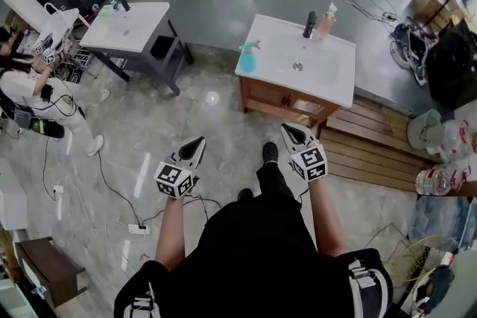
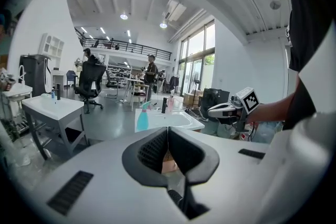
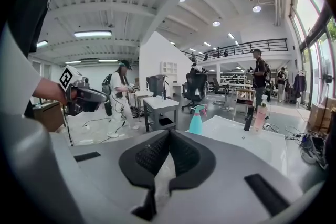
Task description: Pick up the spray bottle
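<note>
Black top (image 1: 261, 249), white left claw (image 1: 198, 143), right claw (image 1: 289, 130)

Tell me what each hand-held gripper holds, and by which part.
Nothing is held. The left hand-held gripper and the right hand-held gripper are both shut and empty; the spray bottle stands untouched on the sink.

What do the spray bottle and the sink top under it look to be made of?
Spray bottle: probably plastic, with a smooth teal body and a pink moulded trigger on top. Sink top: glossy white, likely ceramic or something similar; it reads as one seamless moulded surface with soft reflections.
</note>
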`<state>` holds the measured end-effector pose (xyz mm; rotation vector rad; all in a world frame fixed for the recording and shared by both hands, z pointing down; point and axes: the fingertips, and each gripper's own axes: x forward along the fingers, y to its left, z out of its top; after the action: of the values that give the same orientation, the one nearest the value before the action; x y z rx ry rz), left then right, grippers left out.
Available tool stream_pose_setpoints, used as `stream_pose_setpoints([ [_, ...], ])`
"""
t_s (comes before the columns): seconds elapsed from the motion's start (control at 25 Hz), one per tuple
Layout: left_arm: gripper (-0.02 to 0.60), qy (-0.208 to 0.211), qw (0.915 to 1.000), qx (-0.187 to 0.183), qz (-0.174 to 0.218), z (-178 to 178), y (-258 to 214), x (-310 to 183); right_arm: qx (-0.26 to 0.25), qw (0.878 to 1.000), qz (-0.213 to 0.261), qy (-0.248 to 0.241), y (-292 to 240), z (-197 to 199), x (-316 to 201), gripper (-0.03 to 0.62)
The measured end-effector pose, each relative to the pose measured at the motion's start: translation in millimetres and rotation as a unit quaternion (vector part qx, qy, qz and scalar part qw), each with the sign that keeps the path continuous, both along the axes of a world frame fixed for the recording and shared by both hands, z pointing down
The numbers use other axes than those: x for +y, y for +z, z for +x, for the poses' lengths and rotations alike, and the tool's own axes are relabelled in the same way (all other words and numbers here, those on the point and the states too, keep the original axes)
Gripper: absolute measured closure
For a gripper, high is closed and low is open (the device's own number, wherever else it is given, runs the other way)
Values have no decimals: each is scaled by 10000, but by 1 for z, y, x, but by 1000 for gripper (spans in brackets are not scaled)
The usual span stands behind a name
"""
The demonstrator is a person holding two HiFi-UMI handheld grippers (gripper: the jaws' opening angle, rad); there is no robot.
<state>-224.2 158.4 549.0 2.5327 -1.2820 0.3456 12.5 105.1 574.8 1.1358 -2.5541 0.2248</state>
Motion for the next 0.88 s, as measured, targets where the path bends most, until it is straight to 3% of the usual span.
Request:
stream_pose_setpoints([
  [0.64,558,-44,9999,-95,135,66,-15,-198,-73,9998,64,-145,-9,53,-206,577],
  [0.88,558,-255,9996,-136,52,75,-7,-252,-32,9992,-70,-380,4,58,-269,577],
])
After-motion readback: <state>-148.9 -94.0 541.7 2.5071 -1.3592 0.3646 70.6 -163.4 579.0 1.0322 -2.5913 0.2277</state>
